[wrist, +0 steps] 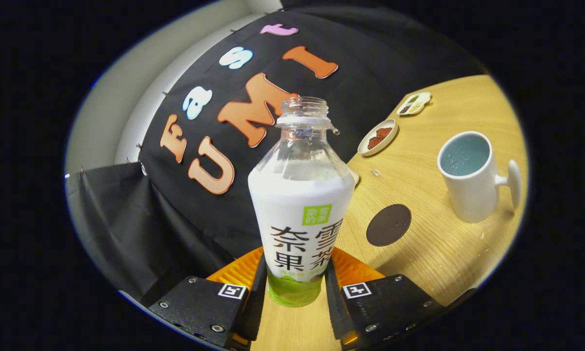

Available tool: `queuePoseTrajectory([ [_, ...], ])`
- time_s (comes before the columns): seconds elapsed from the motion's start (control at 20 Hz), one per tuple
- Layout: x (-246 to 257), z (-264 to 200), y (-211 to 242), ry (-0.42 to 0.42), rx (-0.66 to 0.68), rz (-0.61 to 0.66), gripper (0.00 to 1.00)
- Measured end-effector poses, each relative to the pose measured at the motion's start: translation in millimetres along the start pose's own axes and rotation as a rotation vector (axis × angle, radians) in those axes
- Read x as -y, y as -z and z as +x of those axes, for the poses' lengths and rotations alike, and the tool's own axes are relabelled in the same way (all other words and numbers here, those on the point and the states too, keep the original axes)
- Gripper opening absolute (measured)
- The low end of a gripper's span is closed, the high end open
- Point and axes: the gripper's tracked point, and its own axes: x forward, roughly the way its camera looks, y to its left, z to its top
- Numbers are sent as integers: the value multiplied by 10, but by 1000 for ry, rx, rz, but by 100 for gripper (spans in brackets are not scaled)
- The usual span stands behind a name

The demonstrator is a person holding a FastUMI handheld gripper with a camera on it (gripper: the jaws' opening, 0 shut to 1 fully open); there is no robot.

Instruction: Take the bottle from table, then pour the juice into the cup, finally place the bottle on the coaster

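Gripping open bottle (299, 214) between fingers (258, 292), cup (470, 178) holding bluish liquid

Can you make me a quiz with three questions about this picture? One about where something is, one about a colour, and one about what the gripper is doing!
1. Where is the coaster?
A. On the table between the bottle and the cup
B. Under the cup
C. Inside a dish

2. What colour is the cup?
A. Red
B. White
C. Green

3. What is the gripper doing?
A. Open and far from everything
B. Shut on the cup
C. Shut on the bottle

Answers:
1 A, the dark round coaster lies bare on the wood, the cup beyond it.
2 B, its outside and handle are white.
3 C, both fingers press the bottle's lower sides.
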Motion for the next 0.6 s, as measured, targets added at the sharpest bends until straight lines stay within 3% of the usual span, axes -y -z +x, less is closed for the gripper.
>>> queuePoseTrajectory([
  [0.6,46,60,-271,-49,33,355,57],
])
